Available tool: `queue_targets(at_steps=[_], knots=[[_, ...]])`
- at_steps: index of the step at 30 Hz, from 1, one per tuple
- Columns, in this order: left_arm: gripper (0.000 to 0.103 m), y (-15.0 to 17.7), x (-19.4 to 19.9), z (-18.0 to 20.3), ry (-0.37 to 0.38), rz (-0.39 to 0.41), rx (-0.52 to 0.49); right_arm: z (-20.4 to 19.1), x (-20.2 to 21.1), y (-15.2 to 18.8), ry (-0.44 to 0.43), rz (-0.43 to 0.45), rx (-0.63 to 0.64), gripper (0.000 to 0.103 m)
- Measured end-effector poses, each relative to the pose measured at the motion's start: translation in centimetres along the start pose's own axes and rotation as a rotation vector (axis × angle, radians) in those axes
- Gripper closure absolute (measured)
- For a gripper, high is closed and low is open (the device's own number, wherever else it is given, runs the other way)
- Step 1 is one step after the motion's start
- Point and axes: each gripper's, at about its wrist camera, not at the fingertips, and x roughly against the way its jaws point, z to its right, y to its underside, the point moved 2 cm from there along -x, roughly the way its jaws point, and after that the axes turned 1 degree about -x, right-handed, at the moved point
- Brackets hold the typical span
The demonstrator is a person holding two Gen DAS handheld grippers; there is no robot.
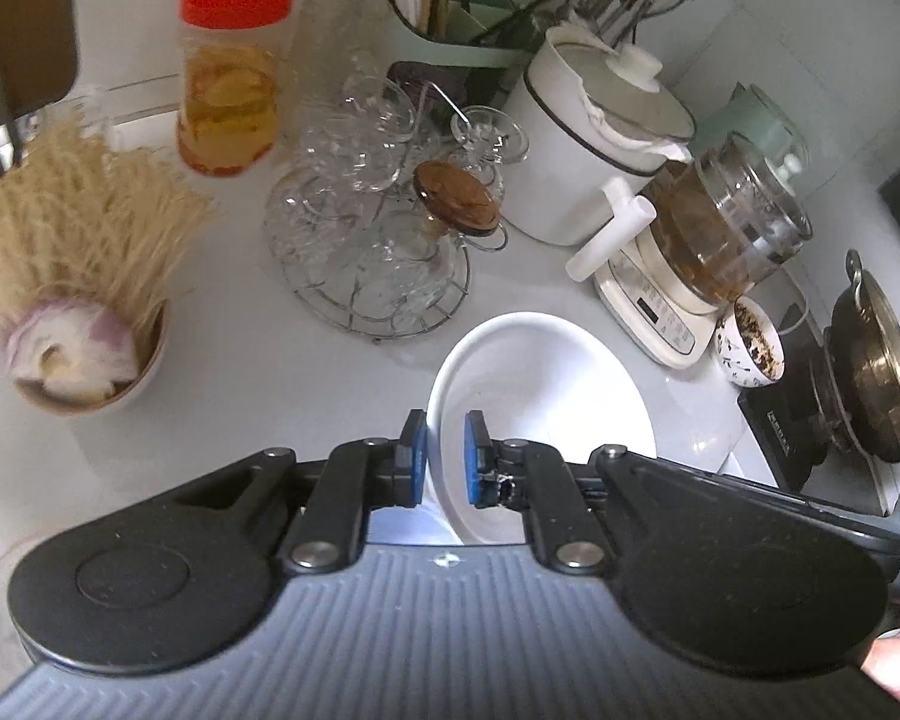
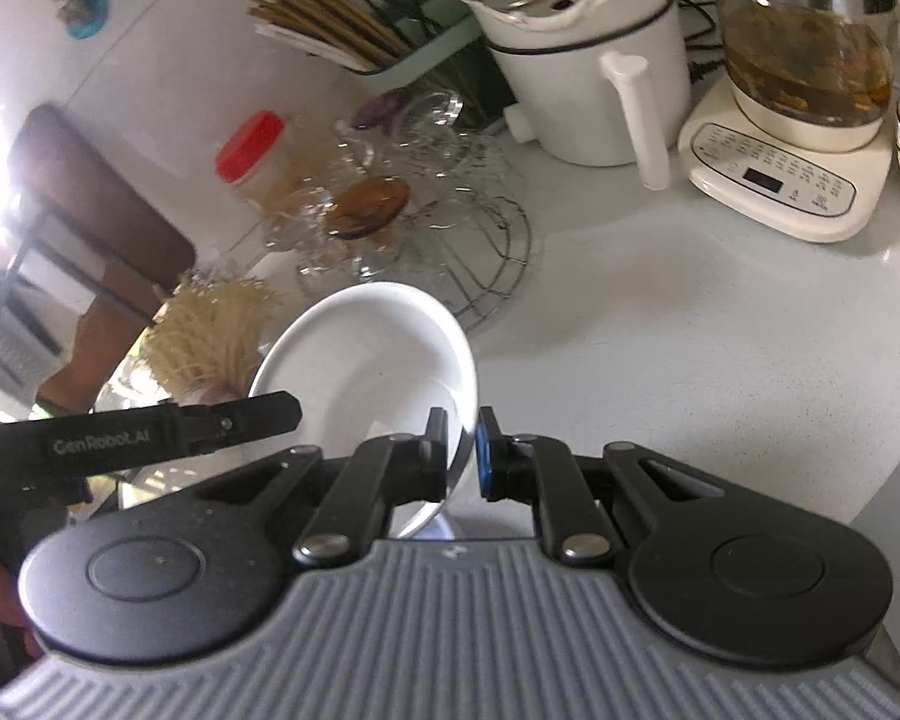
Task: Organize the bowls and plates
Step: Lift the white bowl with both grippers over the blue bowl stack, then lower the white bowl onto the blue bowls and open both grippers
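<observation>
Blue pads (image 1: pixel 415 459) of the left tool (image 1: pixel 444 459) clamp the near rim of a white bowl (image 1: pixel 540 396), one pad outside and one inside. Right tool (image 2: pixel 462 456) likewise pinches this bowl's (image 2: pixel 366 360) right rim, holding it tilted above the white desk (image 2: pixel 690 360). Beyond it, farther off, stands a wire rack of glasses (image 1: pixel 372 228), and left of it a bowl of dried stalks (image 1: pixel 84 276).

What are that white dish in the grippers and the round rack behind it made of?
The white dish looks like glazed ceramic or porcelain: smooth, opaque, with soft glossy highlights, though melamine can't be ruled out. The round rack looks like bare metal wire, thin and silvery with a dull shine, holding clear glassware.
</observation>
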Motion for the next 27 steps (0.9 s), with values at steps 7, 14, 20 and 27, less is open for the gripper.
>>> queue_targets(at_steps=[7, 14, 20, 27], knots=[[0.09, 1.7, 1.8, -0.6, -0.025, 0.029, 0.039, -0.9, 0.4, 0.8, -0.032, -0.008, 0.049, 0.091], [0.09, 3.3, 2.6, -2.0, -0.044, 0.039, 0.089, -1.7, -0.2, 1.5, -0.056, -0.049, 0.085, 0.09], [0.09, 5.1, 2.8, -3.2, -0.056, 0.041, 0.137, -2.1, -0.8, 2.2, -0.067, -0.085, 0.122, 0.09], [0.09, 7.2, 2.3, -4.8, -0.081, 0.016, 0.195, -2.3, -2.2, 3.6, -0.072, -0.148, 0.137, 0.09]])
